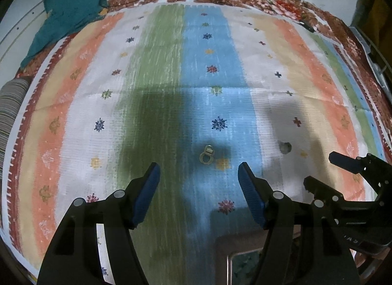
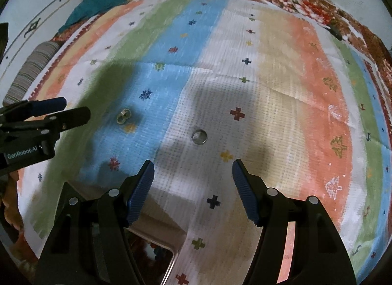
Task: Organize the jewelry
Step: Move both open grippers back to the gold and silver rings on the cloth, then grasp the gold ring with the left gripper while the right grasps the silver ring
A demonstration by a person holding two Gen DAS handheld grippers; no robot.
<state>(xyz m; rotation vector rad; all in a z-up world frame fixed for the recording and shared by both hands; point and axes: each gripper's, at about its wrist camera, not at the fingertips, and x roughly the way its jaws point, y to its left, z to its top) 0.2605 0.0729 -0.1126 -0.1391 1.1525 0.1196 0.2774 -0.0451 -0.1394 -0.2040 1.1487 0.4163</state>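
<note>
Striped cloth (image 1: 208, 69) in green, blue, white and peach covers the surface. Both tools stand apart and hold nothing. Between the left tool's (image 1: 199, 171) blue pads, just above them in the frame, lies a gold ring (image 1: 207, 156) on the blue stripe. A silver ring (image 2: 199, 136) lies on white above the right tool (image 2: 193, 168). "GenRobot.AI" reads at that view's left edge. At the bottom, a tray (image 2: 171, 267) is cut off, its contents unclear.
</note>
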